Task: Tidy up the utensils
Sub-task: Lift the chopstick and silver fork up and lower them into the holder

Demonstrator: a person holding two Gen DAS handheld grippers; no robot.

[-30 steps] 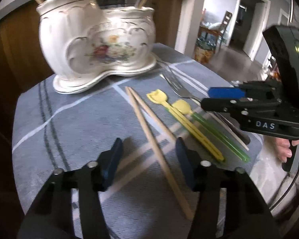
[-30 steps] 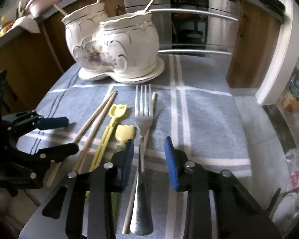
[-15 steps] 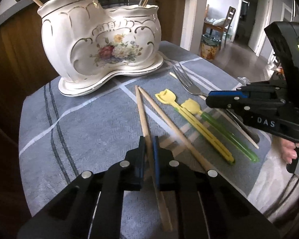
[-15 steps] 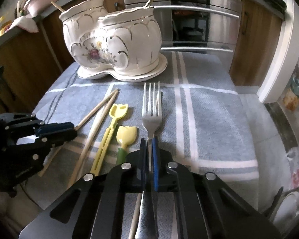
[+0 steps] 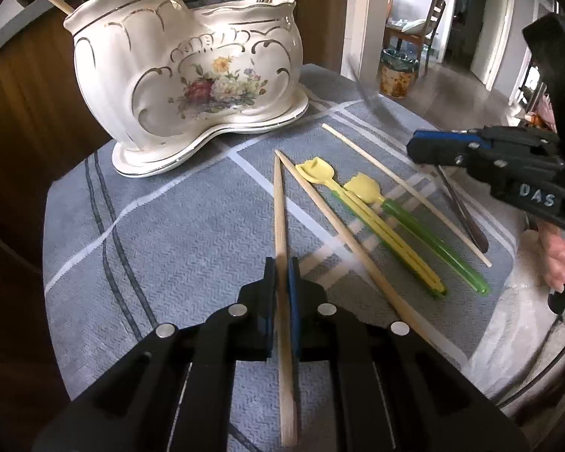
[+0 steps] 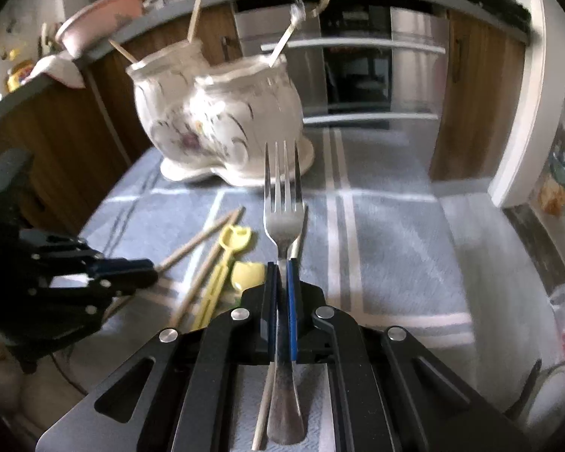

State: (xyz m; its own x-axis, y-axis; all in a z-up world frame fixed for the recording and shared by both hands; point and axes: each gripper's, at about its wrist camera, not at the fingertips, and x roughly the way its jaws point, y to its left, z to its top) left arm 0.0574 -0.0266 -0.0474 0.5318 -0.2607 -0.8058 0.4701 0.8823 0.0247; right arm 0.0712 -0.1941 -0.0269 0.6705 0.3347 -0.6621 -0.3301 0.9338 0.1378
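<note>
Left wrist view, left tongs (image 5: 281, 282): pressed together on a wooden chopstick (image 5: 280, 222), gripped partway along its length; its far tip points toward the ceramic holder.
Right wrist view, right tongs (image 6: 281, 293): clamped on the neck of a steel fork (image 6: 283, 207), tines pointing away toward the holder; the fork's head looks raised off the cloth, and its handle end shows below the pads.
Right tongs from the left wrist view (image 5: 425, 147): at the right edge of the counter, a hand (image 5: 559, 260) gripping the handle below them; the fork's tines are only a blur there.
Second chopstick (image 5: 342, 229): lies on the cloth just right of the gripped one, their far tips almost meeting.
Yellow spoon-shaped stick (image 5: 373, 226): flat on the cloth right of the chopsticks, scoop end toward the holder.
Green-handled stick with yellow tulip head (image 5: 414, 226): lying against the yellow one, on its right.
Thin pale chopstick (image 5: 403, 188): alone, further toward the counter's right edge, running beside the fork's handle.
Ceramic holder (image 5: 192, 67): white, gilt-trimmed, floral print, two joined compartments on its own matching base, at the far edge of the counter.
Left compartment: two wooden sticks (image 6: 193, 19) lean out of it.
Right compartment: metal utensil handles (image 6: 286, 39) stand in it; which kind I cannot tell.
Counter (image 5: 162, 233): covered by a grey cloth with pale and dark stripes.
</note>
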